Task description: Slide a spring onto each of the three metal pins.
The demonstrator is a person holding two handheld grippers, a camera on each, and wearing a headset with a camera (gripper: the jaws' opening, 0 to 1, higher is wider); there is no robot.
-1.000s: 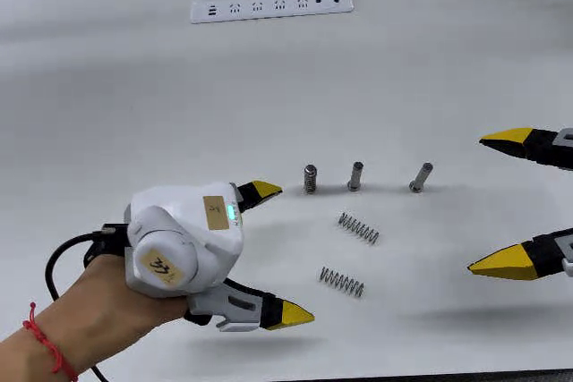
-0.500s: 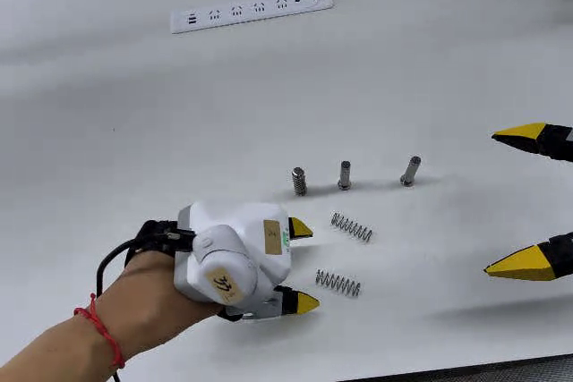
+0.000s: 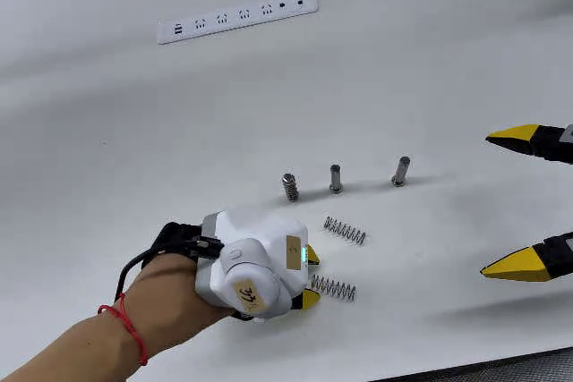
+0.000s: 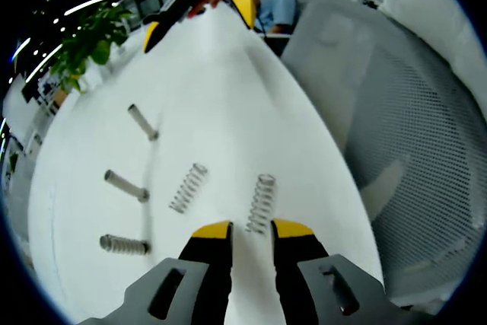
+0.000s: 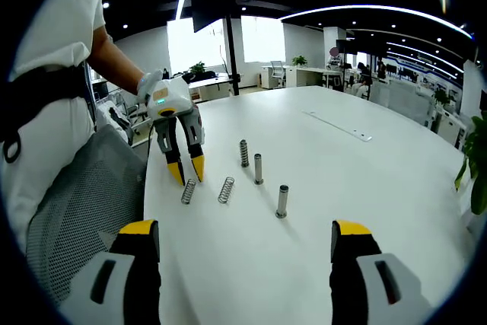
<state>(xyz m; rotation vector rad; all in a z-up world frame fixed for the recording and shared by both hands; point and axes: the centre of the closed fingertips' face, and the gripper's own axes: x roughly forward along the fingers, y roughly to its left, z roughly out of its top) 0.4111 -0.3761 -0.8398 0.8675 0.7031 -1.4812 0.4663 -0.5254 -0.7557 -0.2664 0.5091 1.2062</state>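
Observation:
Three metal pins stand in a row: the left pin (image 3: 290, 187) wears a spring, while the middle pin (image 3: 336, 178) and right pin (image 3: 400, 171) are bare. Two loose springs lie in front of them, one farther (image 3: 345, 231) and one nearer (image 3: 333, 288). My left gripper (image 3: 310, 276) is open to a narrow gap, low over the table. In the left gripper view, the near end of the nearer spring (image 4: 261, 202) lies between the tips of the left gripper (image 4: 251, 230), untouched. My right gripper (image 3: 512, 199) hovers wide open at the right, holding nothing.
A white power strip (image 3: 237, 17) lies flat at the far side of the white table (image 3: 134, 131). In the left gripper view a mesh chair back (image 4: 396, 112) stands off the table edge. Plants and office desks are in the background.
My left gripper has moved toward the nearer spring and its jaws have narrowed from wide to a small gap. The right gripper stays about where it was. The head camera has shifted.

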